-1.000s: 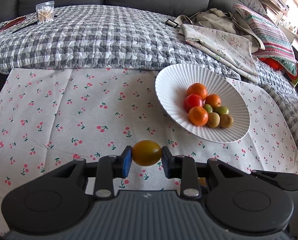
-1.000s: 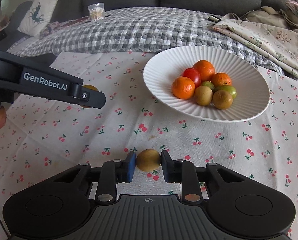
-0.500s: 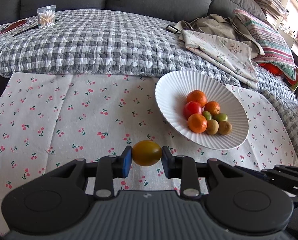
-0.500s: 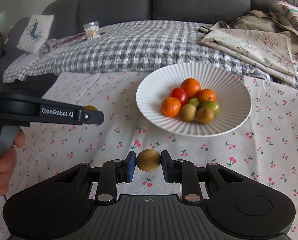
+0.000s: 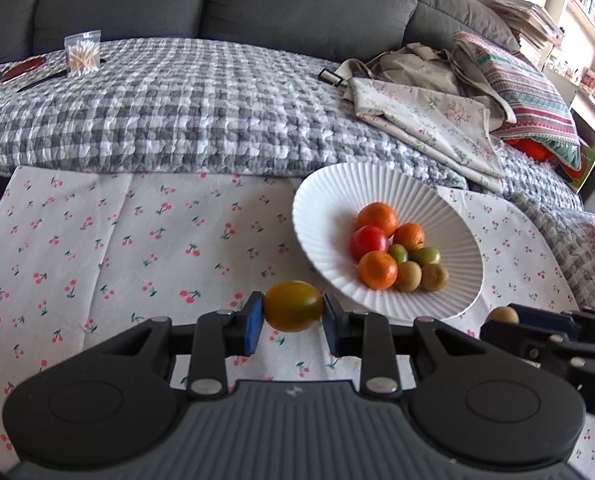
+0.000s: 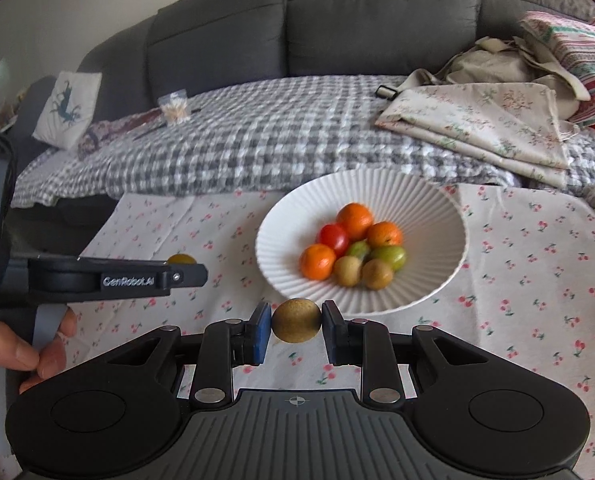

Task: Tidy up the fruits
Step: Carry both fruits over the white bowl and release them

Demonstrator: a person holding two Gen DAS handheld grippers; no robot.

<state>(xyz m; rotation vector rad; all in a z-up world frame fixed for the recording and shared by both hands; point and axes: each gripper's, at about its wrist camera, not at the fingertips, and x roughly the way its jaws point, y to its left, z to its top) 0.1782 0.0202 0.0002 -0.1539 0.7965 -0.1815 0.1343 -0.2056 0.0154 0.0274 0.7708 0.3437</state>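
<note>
Two fruits are held aloft: the left gripper [image 5: 292,307] jaws clamp a yellow-green tomato [image 5: 292,306], the right gripper [image 6: 296,321] jaws a brown kiwi [image 6: 296,319]. Carry each over the white bowl [image 6: 429,216], lower among the fruit, then release gently, one at a time.

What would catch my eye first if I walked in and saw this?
Probably the white ribbed bowl on the cherry-print cloth, piled with oranges, a red tomato and small green and brown fruits. Next, the two black tools in the foreground: the left gripper pinches a yellow-green tomato between its fingers, and the right gripper pinches a brown kiwi, both just short of the bowl. Behind sits a grey sofa under a checked blanket.
</note>
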